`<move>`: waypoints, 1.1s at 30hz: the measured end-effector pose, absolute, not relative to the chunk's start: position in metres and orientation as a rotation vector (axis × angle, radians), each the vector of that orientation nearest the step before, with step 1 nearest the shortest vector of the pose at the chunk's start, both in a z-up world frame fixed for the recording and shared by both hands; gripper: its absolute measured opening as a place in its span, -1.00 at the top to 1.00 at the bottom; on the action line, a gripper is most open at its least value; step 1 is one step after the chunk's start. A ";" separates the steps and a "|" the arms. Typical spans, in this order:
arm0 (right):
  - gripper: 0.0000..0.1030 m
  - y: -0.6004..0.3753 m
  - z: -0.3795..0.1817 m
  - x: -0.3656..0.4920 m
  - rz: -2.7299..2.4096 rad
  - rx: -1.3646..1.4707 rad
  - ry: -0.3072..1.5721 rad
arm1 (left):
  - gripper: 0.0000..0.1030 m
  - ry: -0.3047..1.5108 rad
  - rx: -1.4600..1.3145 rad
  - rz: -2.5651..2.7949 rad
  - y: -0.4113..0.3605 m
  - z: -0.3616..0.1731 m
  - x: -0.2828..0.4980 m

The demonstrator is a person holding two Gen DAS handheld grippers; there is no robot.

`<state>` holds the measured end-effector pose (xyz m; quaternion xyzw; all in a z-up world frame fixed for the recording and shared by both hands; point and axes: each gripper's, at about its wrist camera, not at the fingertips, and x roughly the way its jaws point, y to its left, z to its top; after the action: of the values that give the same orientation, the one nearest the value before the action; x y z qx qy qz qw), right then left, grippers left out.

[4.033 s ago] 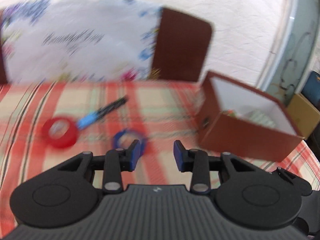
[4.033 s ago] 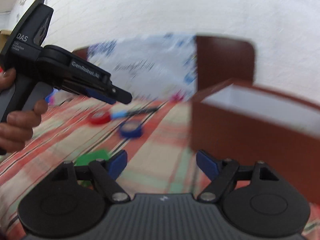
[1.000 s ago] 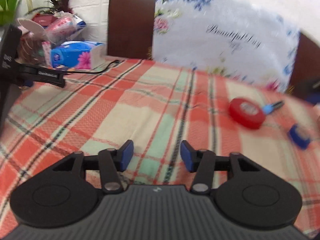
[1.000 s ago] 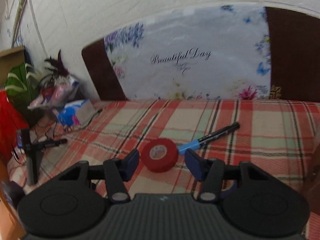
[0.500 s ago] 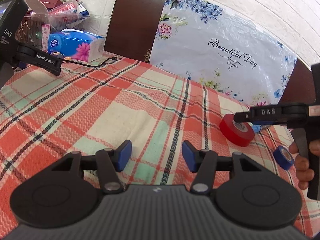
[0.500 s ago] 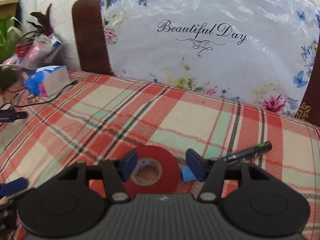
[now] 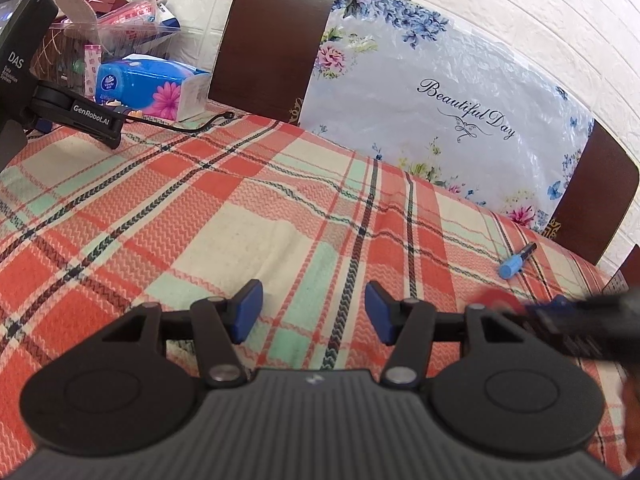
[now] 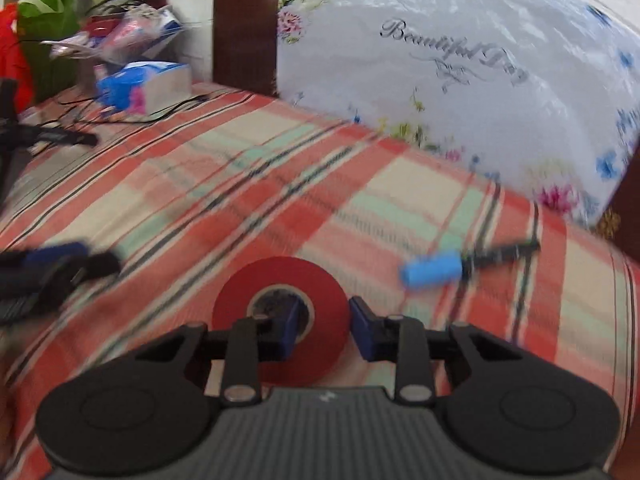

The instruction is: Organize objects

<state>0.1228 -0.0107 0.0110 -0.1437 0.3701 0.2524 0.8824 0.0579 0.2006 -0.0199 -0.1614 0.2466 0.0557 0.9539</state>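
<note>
Gripping glossy red tape roll (image 8: 280, 312) wall, right gripper (image 8: 323, 330) jaws.

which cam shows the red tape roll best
The right wrist view: the red tape roll sits central, with the right hand-held gripper closed across its wall, one finger in the core. The left wrist view shows only a blurred red sliver behind gripper parts.

Tape roll (image 8: 280, 312) flat on tabletop (image 7: 224, 216), right tool (image 8: 322, 330) astride its near wall: one finger in core, other outside. Marker (image 8: 460, 266) beyond, to right. Tissue box (image 7: 152, 88) far left; chair (image 7: 268, 40) behind tabletop
</note>
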 end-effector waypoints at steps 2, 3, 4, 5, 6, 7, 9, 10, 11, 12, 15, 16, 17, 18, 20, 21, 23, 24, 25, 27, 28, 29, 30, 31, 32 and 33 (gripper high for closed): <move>0.46 -0.045 0.012 0.093 0.534 -0.242 0.783 | -0.14 0.505 -0.317 0.114 0.199 -0.020 0.058; 0.46 -0.064 0.014 0.077 0.520 -0.216 0.789 | -0.15 0.509 -0.307 0.116 0.198 -0.020 0.058; 0.46 -0.083 0.015 0.062 0.499 -0.196 0.791 | -0.16 0.512 -0.294 0.119 0.196 -0.019 0.059; 0.46 -0.100 0.015 0.049 0.475 -0.182 0.791 | -0.16 0.516 -0.278 0.122 0.194 -0.019 0.059; 0.46 -0.119 0.016 0.037 0.438 -0.169 0.794 | -0.18 0.521 -0.261 0.124 0.191 -0.019 0.059; 0.46 -0.134 0.015 0.026 0.400 -0.161 0.792 | -0.22 0.527 -0.243 0.125 0.188 -0.018 0.059; -0.01 -0.162 0.018 0.010 0.335 -0.117 0.772 | -0.22 0.547 -0.198 0.131 0.181 -0.016 0.058; -0.08 -0.173 0.021 0.001 0.321 -0.081 0.758 | -0.19 0.564 -0.174 0.133 0.175 -0.014 0.056; -0.07 -0.183 0.025 -0.006 0.310 -0.053 0.743 | -0.19 0.584 -0.168 0.125 0.168 -0.011 0.053; -0.07 -0.191 0.028 -0.012 0.308 -0.037 0.728 | -0.19 0.596 -0.197 0.087 0.160 -0.007 0.048; -0.10 -0.200 0.030 -0.028 0.362 -0.044 0.669 | -0.11 0.622 -0.260 -0.110 0.121 0.004 0.031; -0.11 -0.198 0.028 -0.032 0.387 -0.054 0.664 | -0.07 0.634 -0.250 -0.176 0.104 0.009 0.028; -0.11 -0.193 0.025 -0.033 0.407 -0.067 0.667 | -0.02 0.654 -0.233 -0.246 0.086 0.013 0.027; -0.11 -0.187 0.021 -0.035 0.425 -0.088 0.672 | 0.06 0.680 -0.209 -0.305 0.068 0.016 0.026; -0.11 -0.173 0.014 -0.038 0.453 -0.137 0.669 | 0.07 0.726 -0.153 -0.369 0.039 0.020 0.026; -0.18 -0.168 0.011 -0.039 0.467 -0.162 0.663 | 0.06 0.744 -0.132 -0.390 0.029 0.020 0.027; -0.37 -0.165 0.006 -0.041 0.482 -0.195 0.650 | 0.03 0.795 -0.112 -0.417 0.015 0.016 0.031; -0.41 -0.163 0.004 -0.040 0.485 -0.205 0.648 | 0.02 0.830 -0.096 -0.418 0.009 0.013 0.035; -0.41 -0.160 0.002 -0.039 0.487 -0.214 0.652 | 0.03 0.866 -0.072 -0.408 0.004 0.007 0.038; -0.41 -0.156 -0.001 -0.035 0.487 -0.242 0.652 | 0.02 0.890 -0.053 -0.392 0.000 -0.005 0.036; -0.41 -0.154 -0.003 -0.032 0.484 -0.255 0.649 | 0.04 0.881 -0.046 -0.388 -0.002 -0.006 0.035; -0.41 -0.152 -0.005 -0.027 0.482 -0.261 0.652 | 0.10 0.881 -0.029 -0.383 -0.004 -0.006 0.035; -0.40 -0.154 -0.010 -0.020 0.488 -0.251 0.667 | 0.41 0.884 -0.018 -0.395 -0.007 -0.004 0.036; -0.34 -0.155 -0.013 -0.013 0.515 -0.215 0.690 | 0.42 0.891 -0.021 -0.400 -0.010 -0.002 0.037; -0.32 -0.156 -0.012 -0.010 0.521 -0.181 0.695 | 0.43 0.895 -0.012 -0.386 -0.014 0.002 0.038; -0.30 -0.156 -0.010 -0.009 0.518 -0.179 0.690 | 0.43 0.898 -0.009 -0.386 -0.017 0.007 0.040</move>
<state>-0.0095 -0.1562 -0.0098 -0.0867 0.3339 0.2508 0.9045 0.0404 -0.0170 0.0069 -0.0041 0.4311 -0.1852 0.8831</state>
